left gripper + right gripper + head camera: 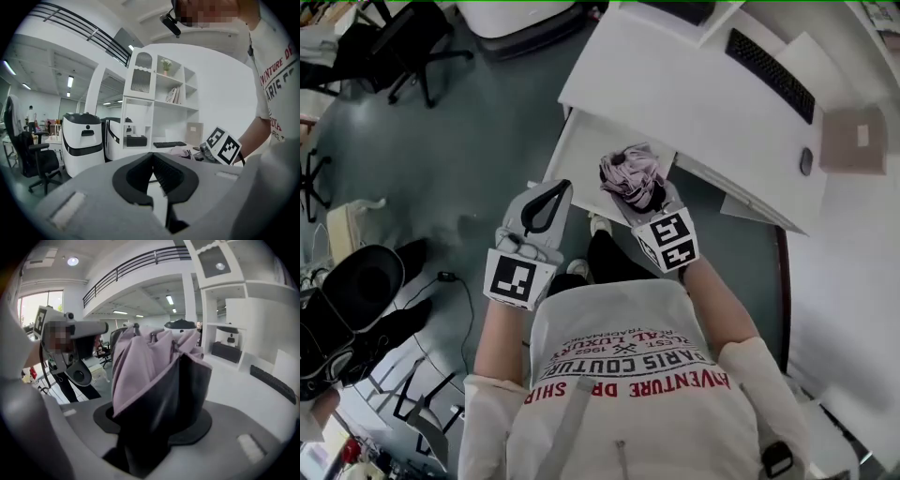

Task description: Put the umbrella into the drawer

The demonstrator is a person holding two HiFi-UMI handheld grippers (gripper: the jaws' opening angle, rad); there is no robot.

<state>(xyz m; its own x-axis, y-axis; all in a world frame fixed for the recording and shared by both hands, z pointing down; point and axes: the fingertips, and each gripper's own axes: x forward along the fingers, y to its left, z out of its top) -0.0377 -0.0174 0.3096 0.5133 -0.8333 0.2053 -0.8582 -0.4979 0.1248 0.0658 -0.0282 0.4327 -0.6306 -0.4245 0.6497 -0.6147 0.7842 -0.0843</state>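
Umbrella [630,173], folded, lilac and black, is clamped in the right gripper [649,202]. Its bunched fabric fills the space between the jaws and sticks out past their tips, away from the person.

The likeliest trouble is the loose canopy. It is not strapped tight, and its folds bulge wider than the jaws, so they could snag on a drawer rim or keep the drawer from closing. The jaws seem to press mostly on soft cloth rather than the shaft, so the umbrella might also slip or tilt if it knocks the desk [712,103].

Another risk is the target. Just beyond the tips of both grippers, under the desk edge, sits a white cabinet [581,155], probably the drawer unit. Whether a drawer stands open cannot be told from here. If it is shut, the umbrella has nowhere to go until it is pulled out.

The left gripper [546,204] is beside the right one, near but not touching. Its black pads meet at the tips with nothing between them. The umbrella lies to this gripper's right and a little ahead of it. The left gripper is the one free to deal with the drawer.
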